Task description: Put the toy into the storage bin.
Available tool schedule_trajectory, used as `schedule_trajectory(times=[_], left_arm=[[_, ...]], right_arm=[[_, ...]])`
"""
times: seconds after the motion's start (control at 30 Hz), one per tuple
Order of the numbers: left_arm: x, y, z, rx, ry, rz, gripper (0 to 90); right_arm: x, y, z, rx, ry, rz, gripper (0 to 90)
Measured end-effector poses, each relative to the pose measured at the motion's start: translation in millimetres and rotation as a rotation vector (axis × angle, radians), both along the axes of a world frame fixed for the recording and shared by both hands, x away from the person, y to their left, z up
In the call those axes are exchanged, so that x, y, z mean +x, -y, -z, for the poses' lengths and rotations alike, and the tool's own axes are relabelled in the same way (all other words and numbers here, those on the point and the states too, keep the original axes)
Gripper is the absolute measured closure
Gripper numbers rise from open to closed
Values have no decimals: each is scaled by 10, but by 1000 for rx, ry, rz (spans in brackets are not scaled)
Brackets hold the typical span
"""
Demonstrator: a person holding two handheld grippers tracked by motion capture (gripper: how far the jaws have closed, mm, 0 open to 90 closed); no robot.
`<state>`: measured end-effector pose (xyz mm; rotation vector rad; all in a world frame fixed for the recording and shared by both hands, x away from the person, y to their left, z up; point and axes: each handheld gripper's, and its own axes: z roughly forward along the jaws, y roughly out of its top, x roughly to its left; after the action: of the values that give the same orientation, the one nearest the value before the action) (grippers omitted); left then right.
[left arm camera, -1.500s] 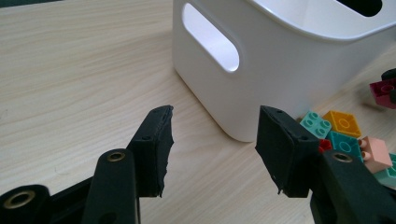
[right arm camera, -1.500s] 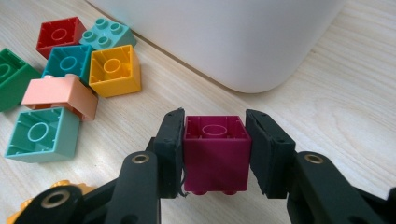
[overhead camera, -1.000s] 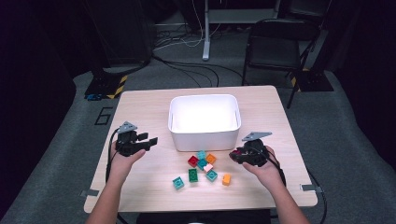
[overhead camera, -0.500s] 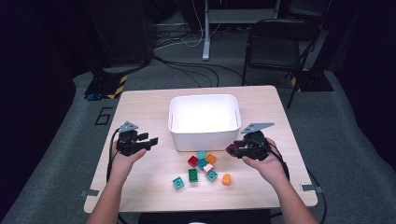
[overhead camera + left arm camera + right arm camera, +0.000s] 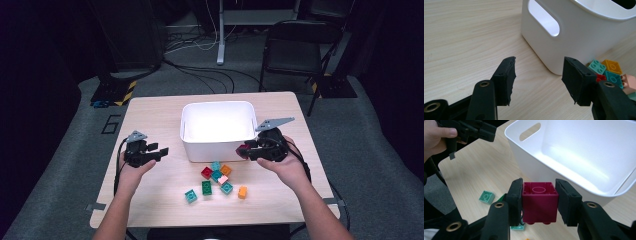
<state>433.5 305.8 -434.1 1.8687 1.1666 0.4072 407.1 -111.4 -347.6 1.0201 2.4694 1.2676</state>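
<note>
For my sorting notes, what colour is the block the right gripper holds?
Dark pink block, clearest in the right gripper view.

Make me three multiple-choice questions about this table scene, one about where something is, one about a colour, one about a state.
1. Where is the right gripper?
A. beside the white bin's front corner
B. inside the bin
C. at the table's far edge

2. What colour is the block it holds?
A. orange
B. dark pink
C. teal

3. How do the left gripper's jaws stand?
A. shut on a block
B. shut on the bin's rim
C. open, nothing between them

Answers: 1 A, the high view shows it by the bin's near right corner. 2 B, the right gripper view shows it. 3 C, bare table shows between them.
</note>
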Motion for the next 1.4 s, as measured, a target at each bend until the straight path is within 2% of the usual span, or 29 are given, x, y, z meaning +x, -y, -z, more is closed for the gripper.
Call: schedule_trajectory(times=[0.17,0.37,0.43,0.6,0.77,0.97,1.0,1.13,1.4], left_arm=[[5,-5,3,1,-9,1,435],[5,-22,0,-2,-9,-1,435],[6,-29,0,-2,-9,0,435],[7,-35,3,-5,-8,-1,435],[11,-52,11,-9,-13,-5,435],[17,-57,21,-11,-16,-5,435],[17,-58,23,-12,-18,-7,435],[24,-68,37,-10,-23,-10,435],[33,-77,53,-16,-22,-13,435]], right_arm=[[64,-32,-104,-12,19,7,584],[207,-95,-192,-26,28,12,584],[261,-128,-225,-38,45,15,584],[415,-222,-276,-33,31,19,584],[629,-305,-230,-33,16,45,584],[879,-388,-139,-60,16,69,584],[894,-408,-131,-62,8,76,584],[1006,-508,-82,-88,26,78,584],[1178,-672,16,-95,29,95,584]])
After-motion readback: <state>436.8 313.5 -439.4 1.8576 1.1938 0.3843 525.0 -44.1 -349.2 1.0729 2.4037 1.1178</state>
